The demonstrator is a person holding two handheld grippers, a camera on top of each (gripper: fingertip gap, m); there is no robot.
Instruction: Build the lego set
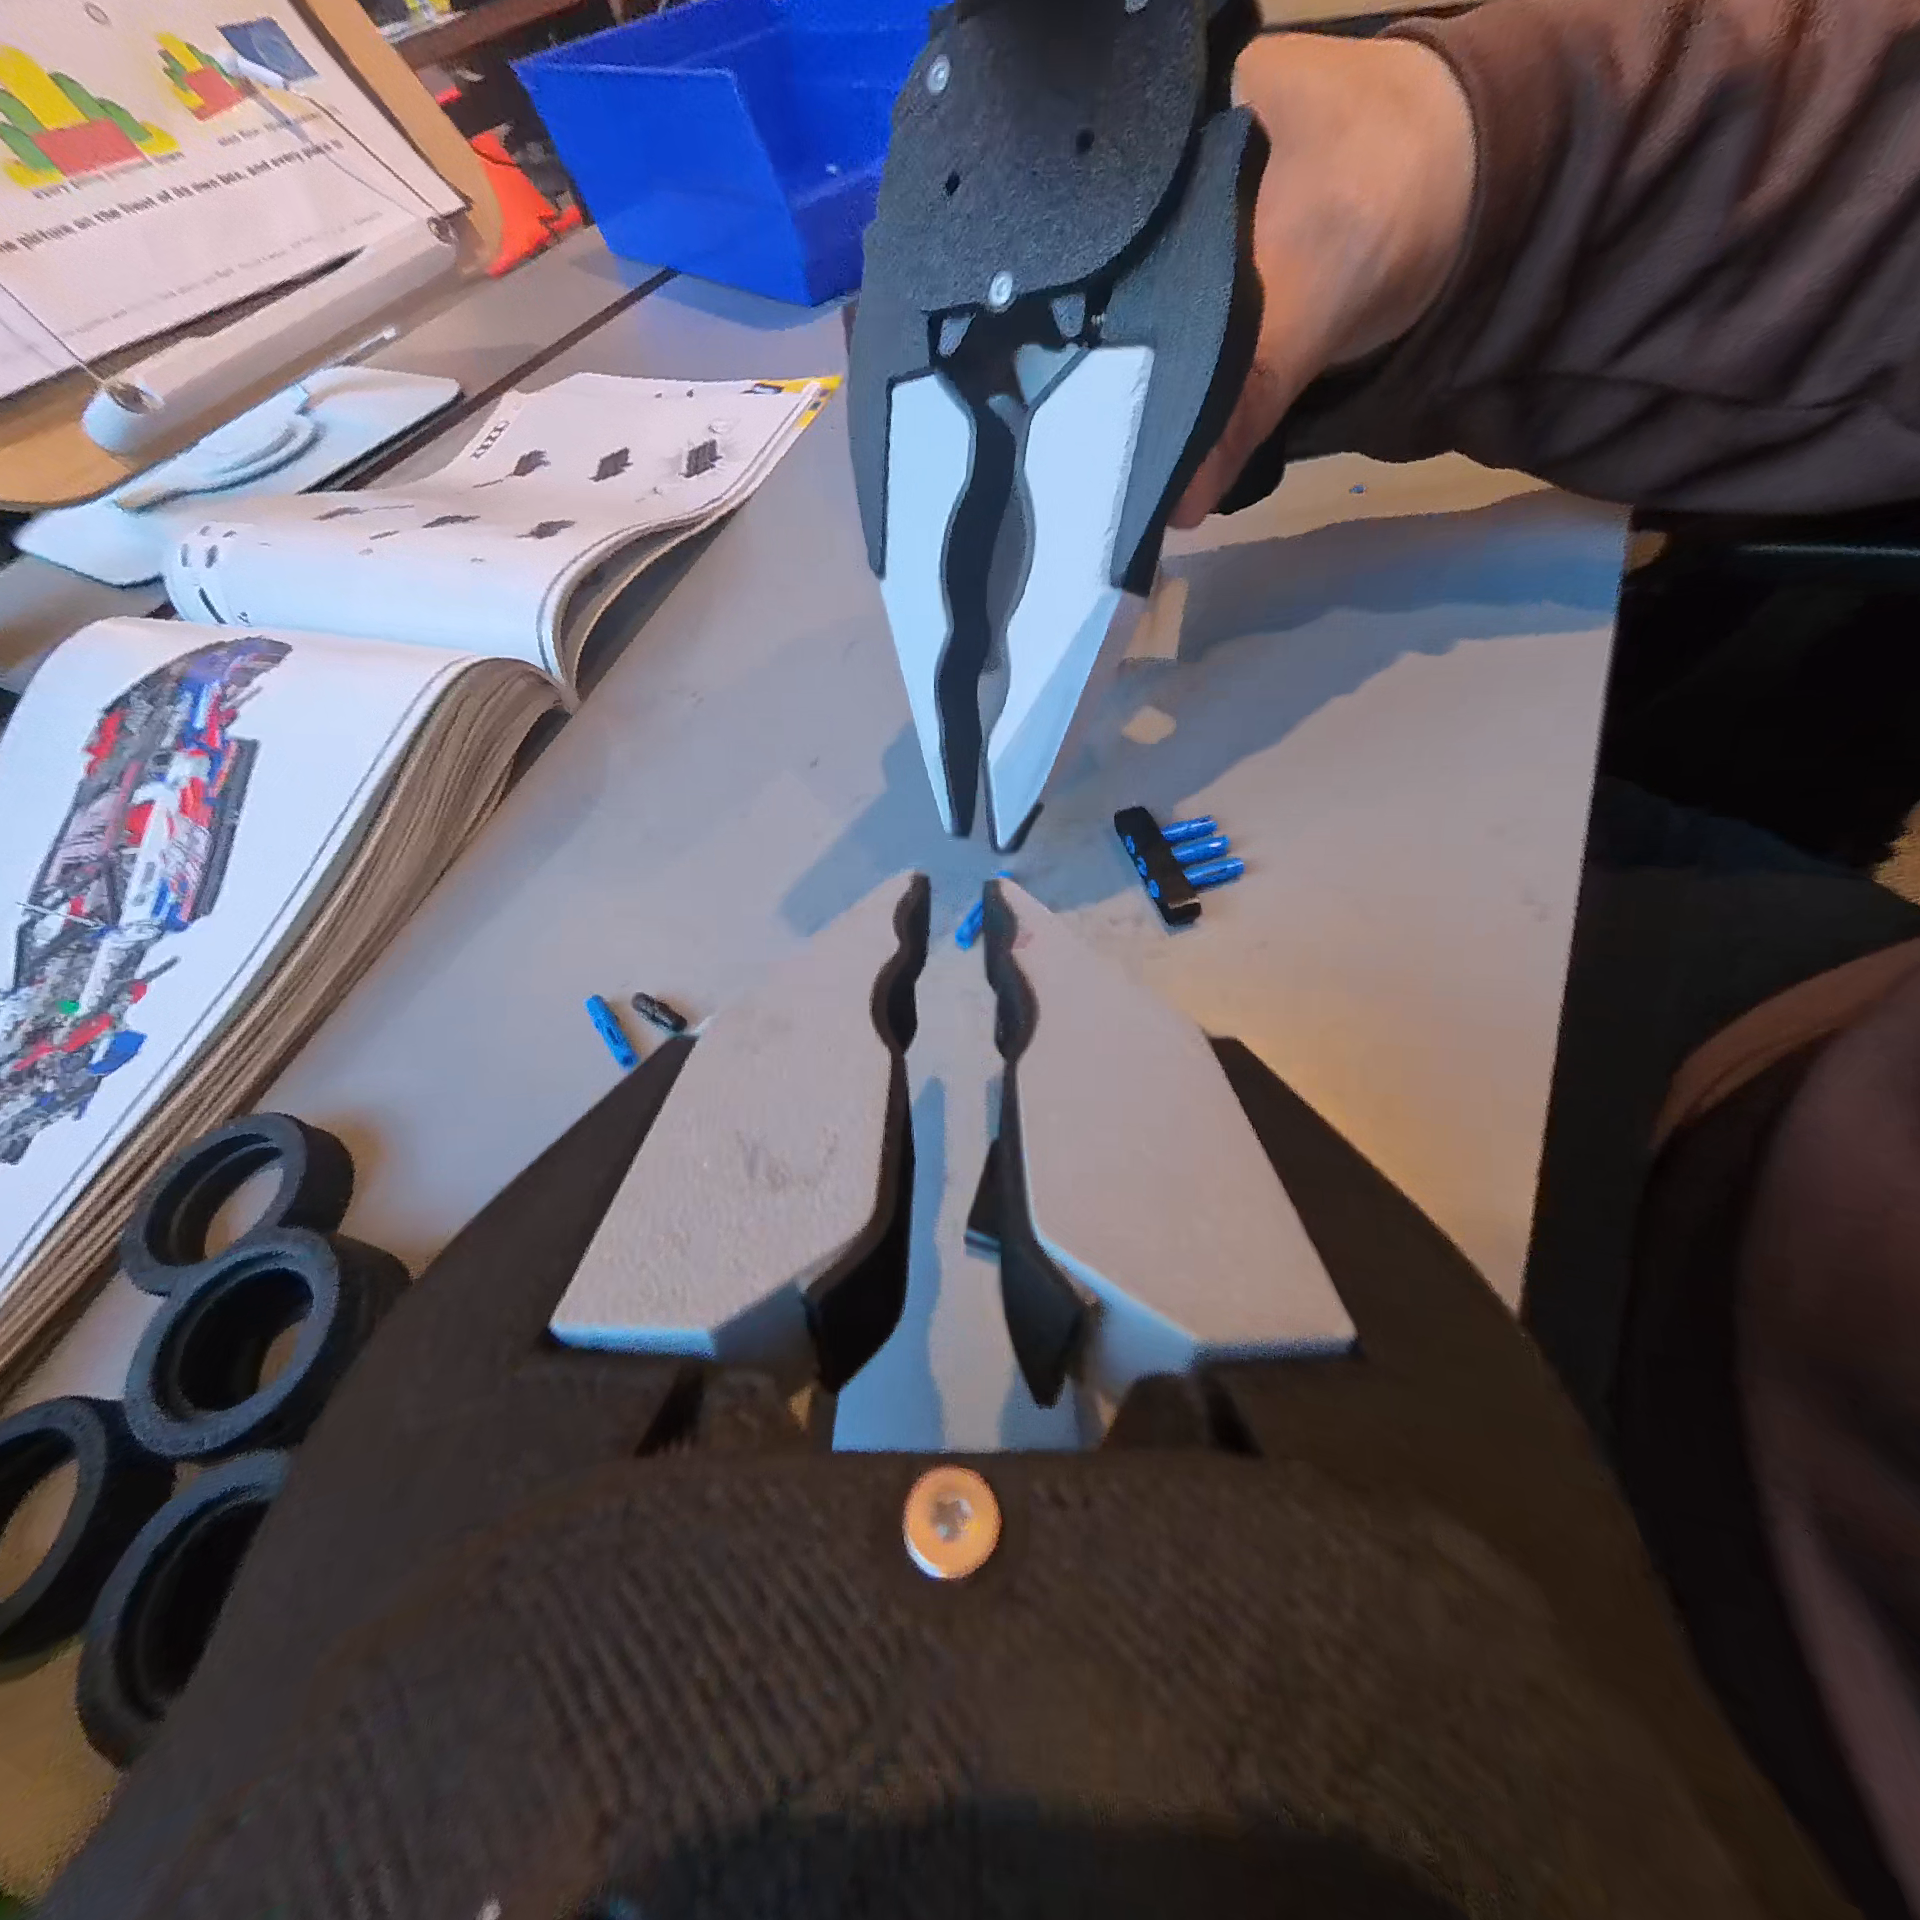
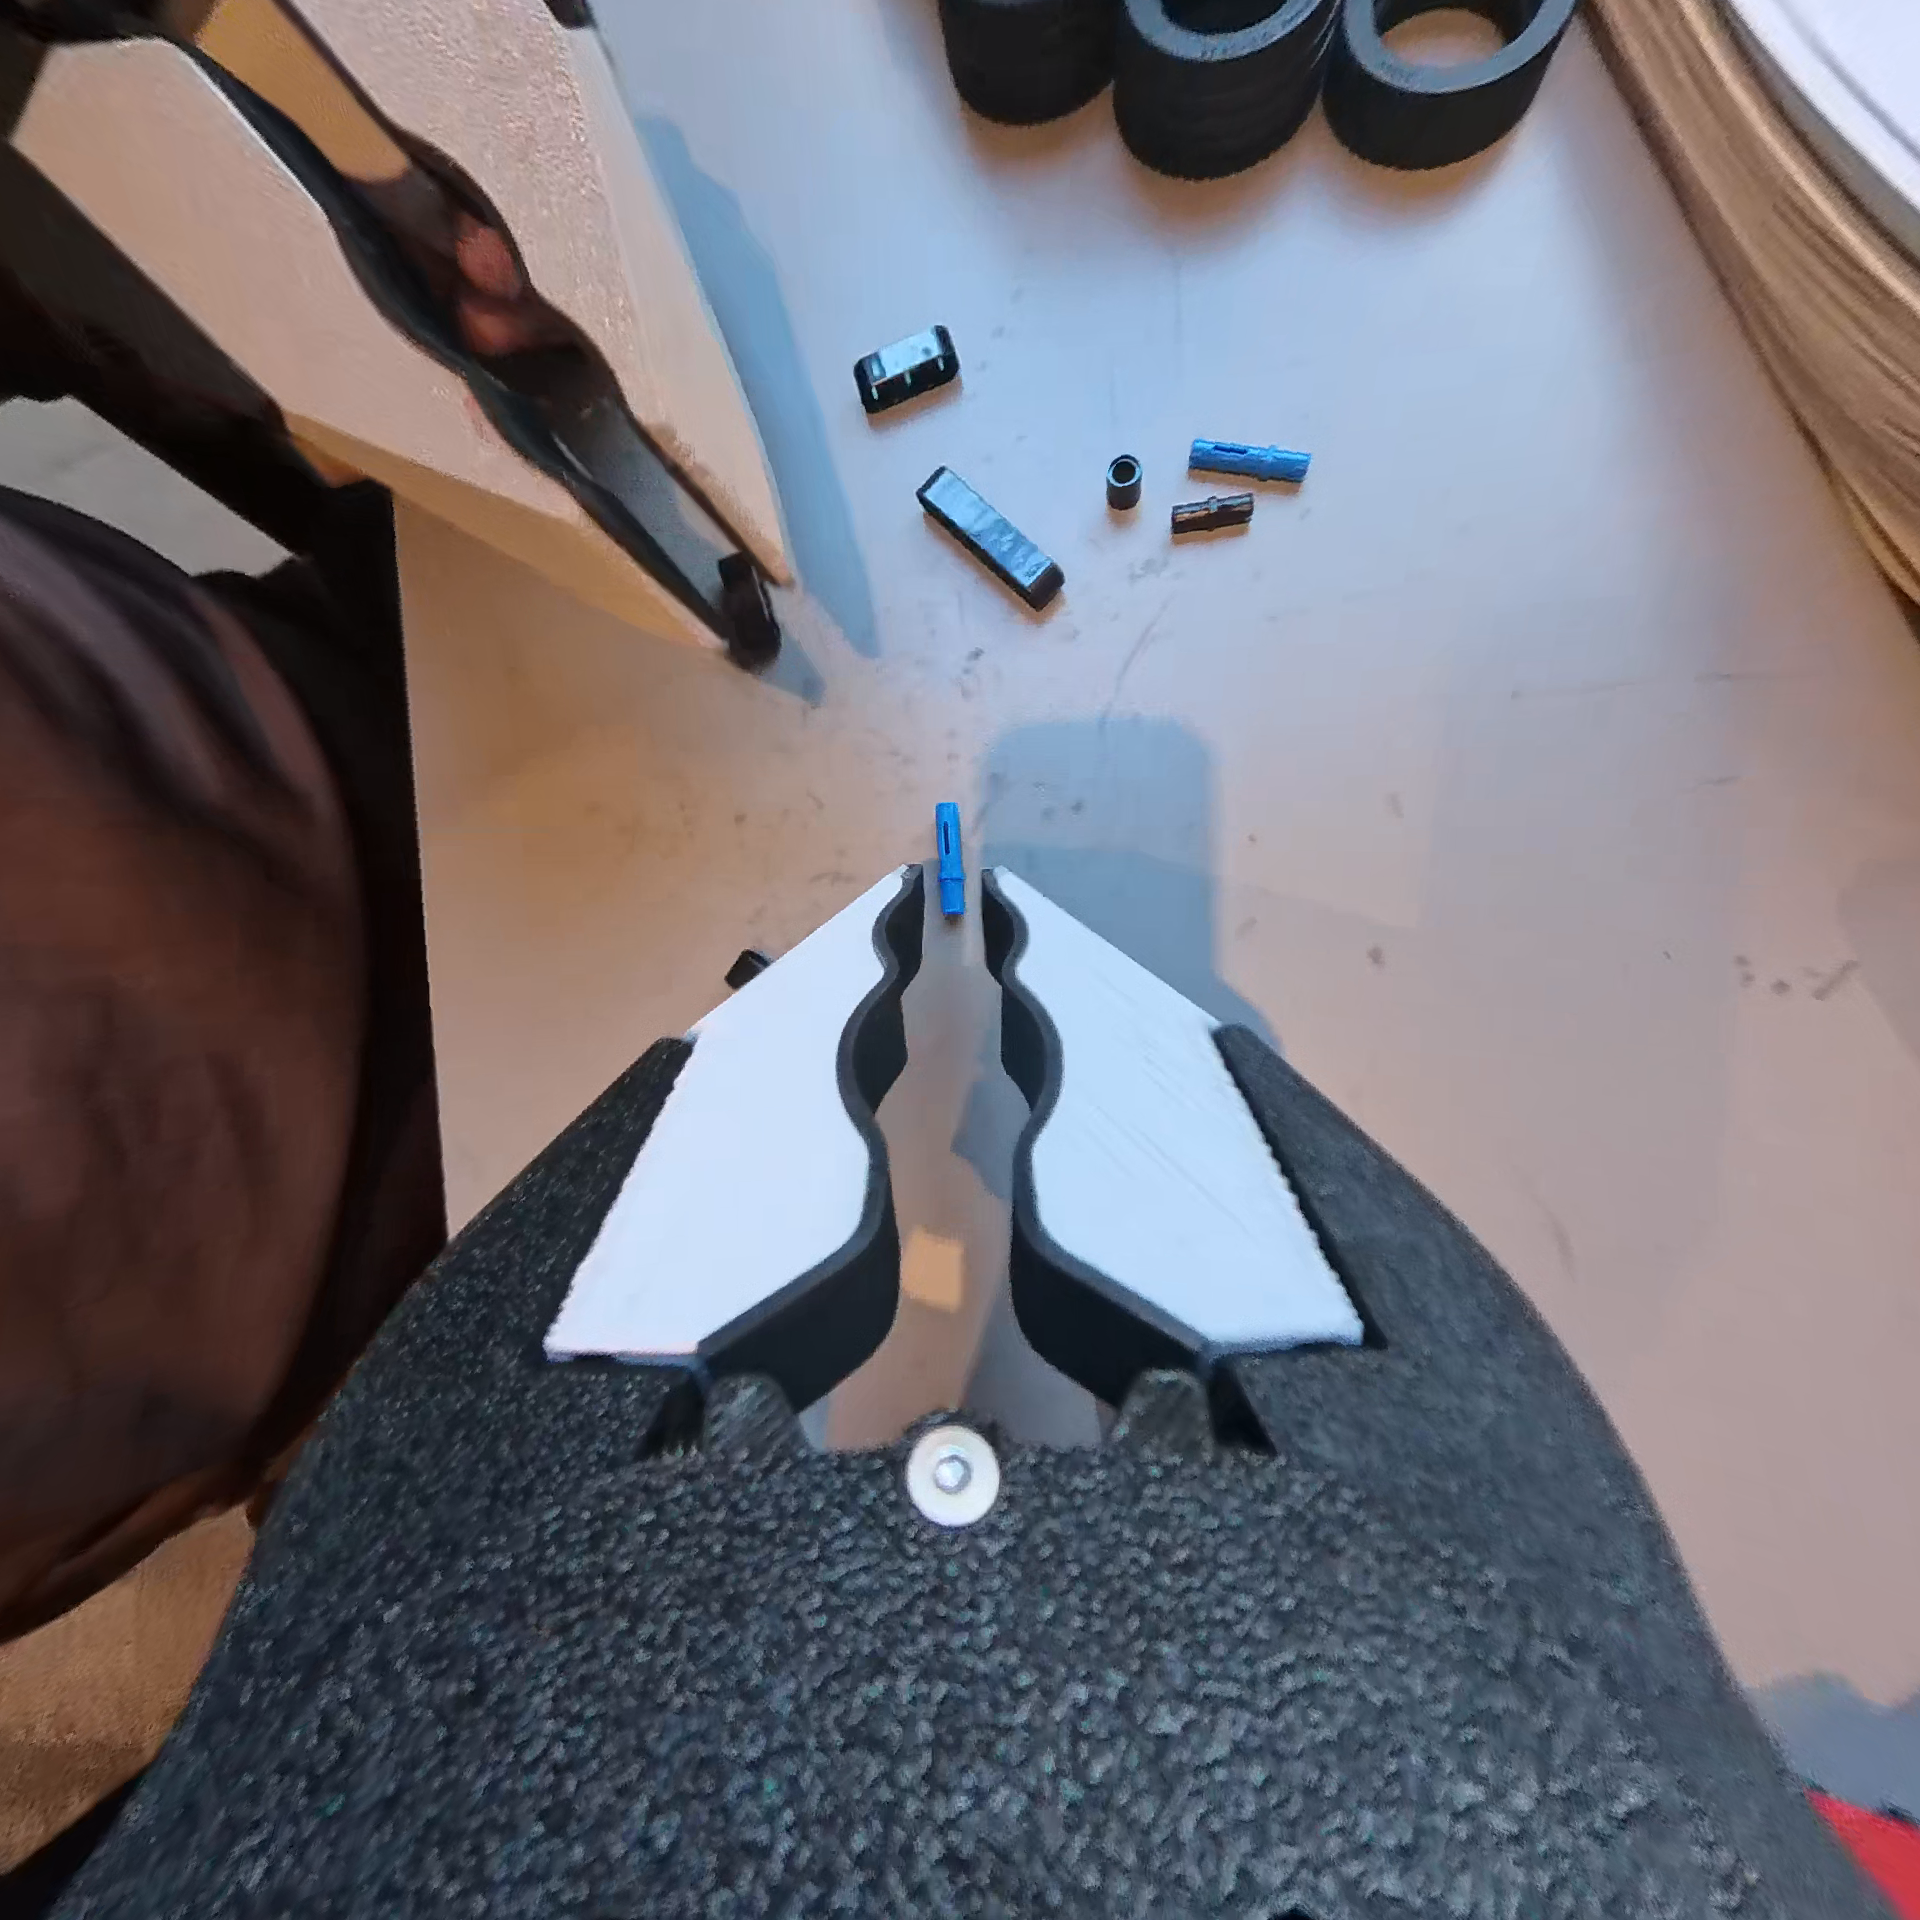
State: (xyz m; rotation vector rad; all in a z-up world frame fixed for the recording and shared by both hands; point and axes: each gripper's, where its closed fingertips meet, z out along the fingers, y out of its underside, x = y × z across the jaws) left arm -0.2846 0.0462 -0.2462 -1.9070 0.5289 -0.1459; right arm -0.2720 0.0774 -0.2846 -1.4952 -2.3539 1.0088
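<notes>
Two hand-held tools meet tip to tip over a pale grey desk (image 1: pixel 1382 1039). The right tool (image 2: pixel 951 875), seen along its own white, wavy-edged fingers (image 2: pixel 748 1153), pinches a small blue pin (image 2: pixel 948 858) by one end, the rest of the pin projecting forward past the tips; the pin is a short ribbed cylinder with a slit along its side. From the left wrist view the same tool (image 1: pixel 982 831) points down toward the desk, held by a hand (image 1: pixel 1340 281) in a dark sleeve. The left tool (image 1: pixel 956 883) stands with its fingers narrowly parted, and whether they grip anything cannot be told; a blue pin shows just beside its right tip. Loose parts lie on the desk: a black beam with three blue pins set in it (image 1: pixel 1174 864), a separate blue pin (image 2: pixel 1249 460), a dark pin (image 2: pixel 1211 513), a black bush (image 2: pixel 1124 481), a flat black beam (image 2: pixel 990 537) and a short black piece (image 2: pixel 906 369). Black rubber tyres (image 1: pixel 234 1330) are clustered near an open instruction book (image 1: pixel 135 883), with a second booklet (image 1: pixel 540 499) and a blue bin (image 1: pixel 727 145) farther back.
</notes>
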